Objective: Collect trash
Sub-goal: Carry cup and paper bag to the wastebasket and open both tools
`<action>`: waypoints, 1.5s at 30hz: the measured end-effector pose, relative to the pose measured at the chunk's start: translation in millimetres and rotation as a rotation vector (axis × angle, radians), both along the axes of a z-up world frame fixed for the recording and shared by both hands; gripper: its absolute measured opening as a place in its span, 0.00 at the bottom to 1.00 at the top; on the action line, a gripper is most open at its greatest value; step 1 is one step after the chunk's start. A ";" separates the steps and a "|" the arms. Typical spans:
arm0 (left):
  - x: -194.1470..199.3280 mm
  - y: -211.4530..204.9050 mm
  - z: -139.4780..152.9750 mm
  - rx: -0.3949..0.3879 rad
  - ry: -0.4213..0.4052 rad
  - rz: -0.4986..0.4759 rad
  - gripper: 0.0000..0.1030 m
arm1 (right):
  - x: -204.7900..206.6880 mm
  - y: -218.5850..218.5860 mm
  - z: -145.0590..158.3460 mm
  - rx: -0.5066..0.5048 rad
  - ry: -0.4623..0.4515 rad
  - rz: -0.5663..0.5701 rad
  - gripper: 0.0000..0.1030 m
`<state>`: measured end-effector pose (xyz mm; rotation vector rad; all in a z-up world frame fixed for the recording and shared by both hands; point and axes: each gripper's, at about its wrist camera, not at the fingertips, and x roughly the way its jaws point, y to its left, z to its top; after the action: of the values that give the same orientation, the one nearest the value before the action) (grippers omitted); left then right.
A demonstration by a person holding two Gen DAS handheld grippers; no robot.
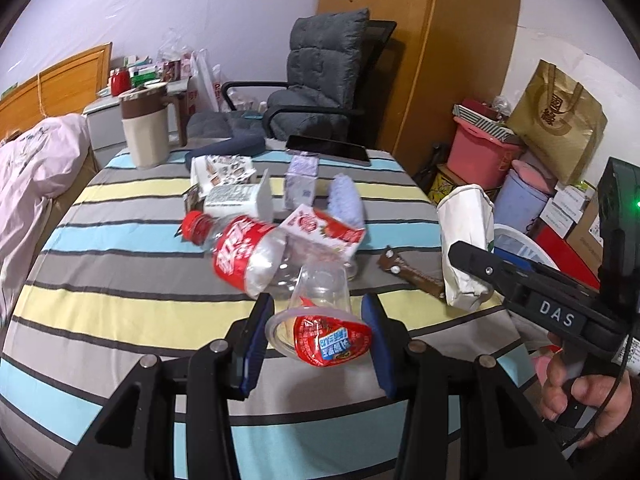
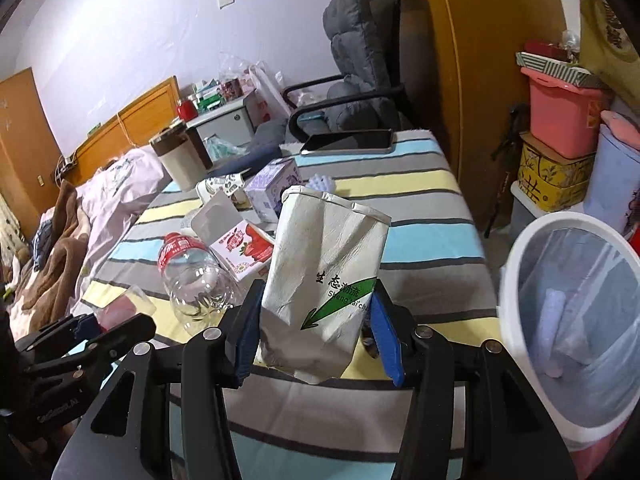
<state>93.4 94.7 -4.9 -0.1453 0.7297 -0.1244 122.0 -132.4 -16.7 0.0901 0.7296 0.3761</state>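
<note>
Trash is in both our grippers above the striped table point(image 1: 120, 280). Our left gripper point(image 1: 318, 336) pinches a clear plastic cup point(image 1: 316, 320) with a red lid; our right gripper point(image 2: 316, 320) squeezes a crumpled paper bag point(image 2: 324, 272). We judge it best to swing each over the white bin point(image 2: 516, 264) at our right before releasing, keeping both grips firm.

We look down our left gripper point(image 1: 318, 336), whose blue pads clamp a clear plastic cup point(image 1: 320, 320) with a red peeled lid. Beyond it on the striped table point(image 1: 120, 280) lie a red-labelled bottle point(image 1: 236, 252) and a strawberry milk carton point(image 1: 324, 232). At right, our right gripper point(image 1: 472, 264) grips a crumpled white paper bag point(image 1: 466, 240).
</note>
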 end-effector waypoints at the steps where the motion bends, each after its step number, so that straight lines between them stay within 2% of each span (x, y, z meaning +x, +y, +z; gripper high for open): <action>1: 0.2 -3.5 1.7 0.002 -0.004 -0.008 0.46 | -1.5 -2.5 1.5 0.000 -0.005 -0.005 0.51; 10: 7.9 -44.7 17.0 0.020 -0.041 -0.085 0.46 | -10.6 -31.5 8.6 -0.003 -0.032 -0.059 0.51; 26: 36.1 -151.6 22.7 0.015 -0.057 -0.292 0.46 | -24.5 -115.3 18.0 -0.097 -0.086 -0.271 0.51; 34: 52.4 -195.0 17.1 0.019 -0.028 -0.368 0.46 | -20.5 -153.1 9.0 -0.125 -0.049 -0.329 0.51; 45: 74.9 -243.0 -4.4 0.038 0.043 -0.453 0.46 | -5.7 -184.4 -16.6 -0.155 0.060 -0.365 0.51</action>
<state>168.3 -148.3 -9.3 0.0568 0.7980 -0.5398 116.3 -316.8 -33.3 0.0863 0.7813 -0.0322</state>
